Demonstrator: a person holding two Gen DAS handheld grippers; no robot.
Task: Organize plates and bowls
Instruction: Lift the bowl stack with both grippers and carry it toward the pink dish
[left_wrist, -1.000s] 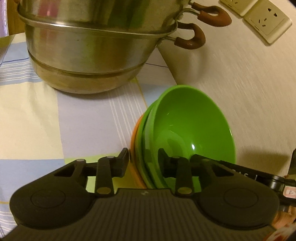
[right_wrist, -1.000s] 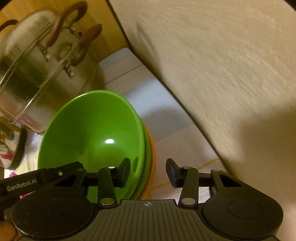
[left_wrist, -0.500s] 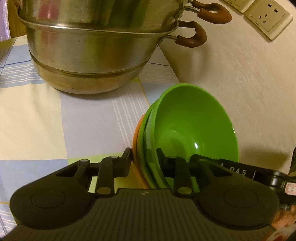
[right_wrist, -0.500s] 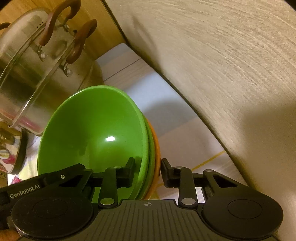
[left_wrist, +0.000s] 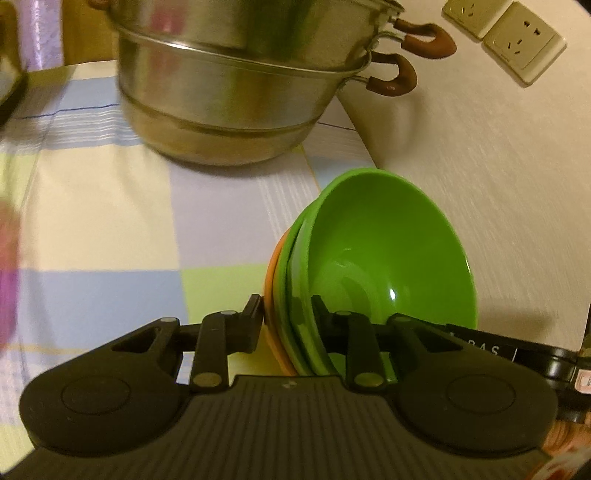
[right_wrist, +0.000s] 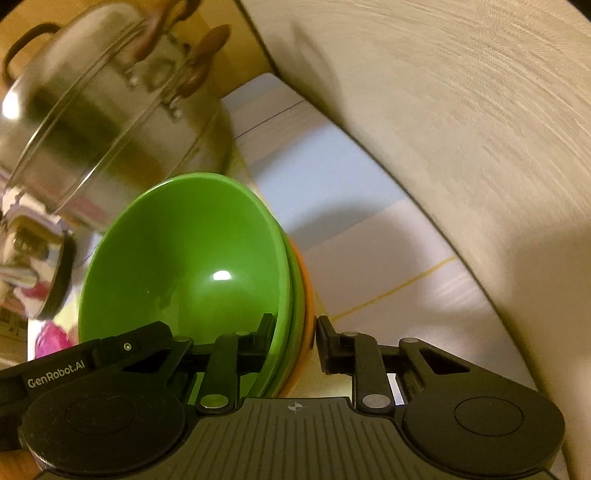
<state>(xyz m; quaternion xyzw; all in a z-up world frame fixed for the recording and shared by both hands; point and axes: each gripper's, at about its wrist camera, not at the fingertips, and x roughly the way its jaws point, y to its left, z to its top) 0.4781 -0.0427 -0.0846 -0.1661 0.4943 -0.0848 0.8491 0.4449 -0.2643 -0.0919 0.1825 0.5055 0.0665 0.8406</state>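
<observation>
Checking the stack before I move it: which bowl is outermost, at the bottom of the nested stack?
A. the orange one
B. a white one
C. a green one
A: the orange bowl shows as the outermost rim, with the green bowls nested inside it.

Nested green, orange bowls (left_wrist: 384, 258), tilted, lifted

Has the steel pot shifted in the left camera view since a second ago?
Yes. The steel pot sits further right against the frame, with more tablecloth showing at its left; probably the camera moved, not the pot.
</observation>
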